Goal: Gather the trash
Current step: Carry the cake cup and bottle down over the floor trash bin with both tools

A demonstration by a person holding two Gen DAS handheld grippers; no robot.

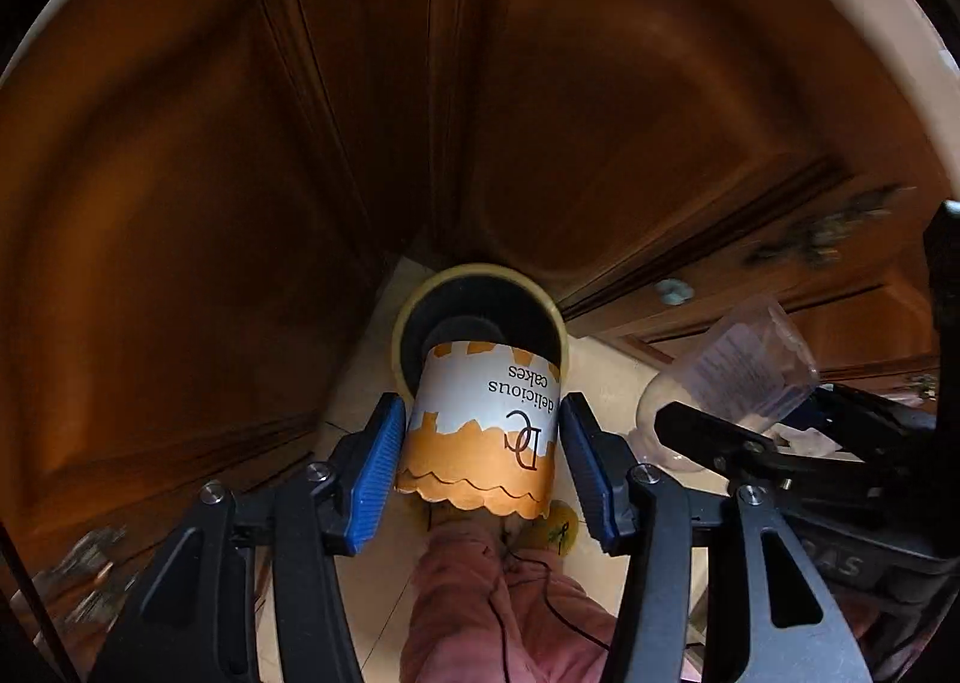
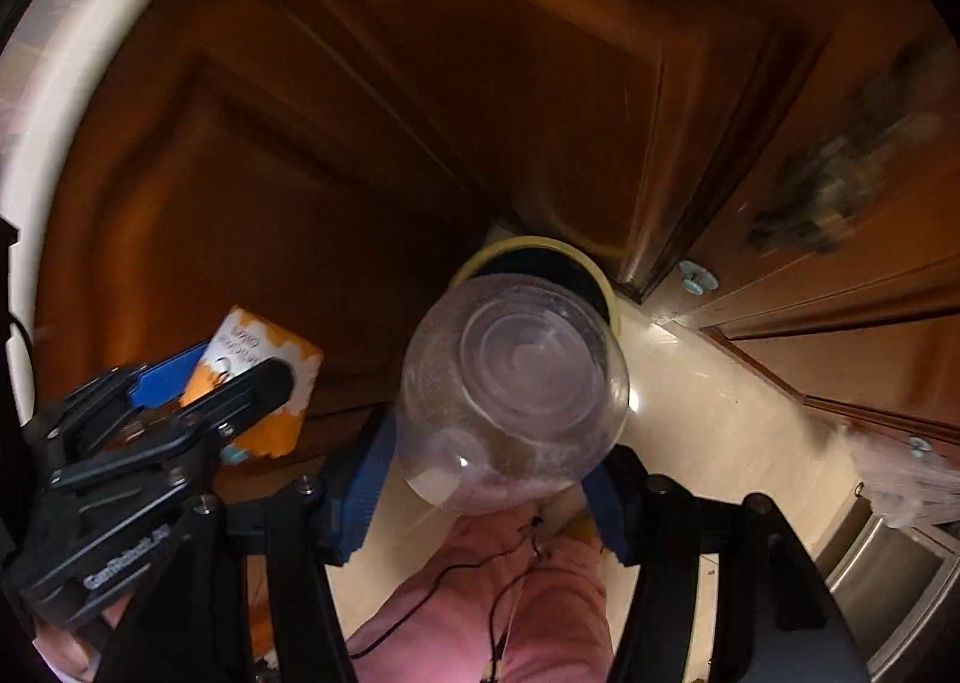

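Note:
My left gripper (image 1: 483, 458) is shut on an orange-and-white cake box (image 1: 483, 431) printed "delicious cakes", held above a round bin (image 1: 414, 317) with a pale yellow rim and dark inside. My right gripper (image 2: 489, 479) is shut on a clear plastic cup (image 2: 516, 389), seen base-on, above the same bin (image 2: 591, 263). In the left wrist view the cup (image 1: 738, 365) and right gripper (image 1: 750, 431) are at the right. In the right wrist view the box (image 2: 258, 365) and left gripper (image 2: 180, 413) are at the left.
Brown wooden cabinet doors (image 1: 240, 143) surround the bin on the far side, with a small knob (image 1: 675, 290). The floor (image 2: 708, 419) is pale tile. Pink trouser legs (image 2: 492, 593) are below. A stainless appliance edge (image 2: 888, 569) sits at lower right.

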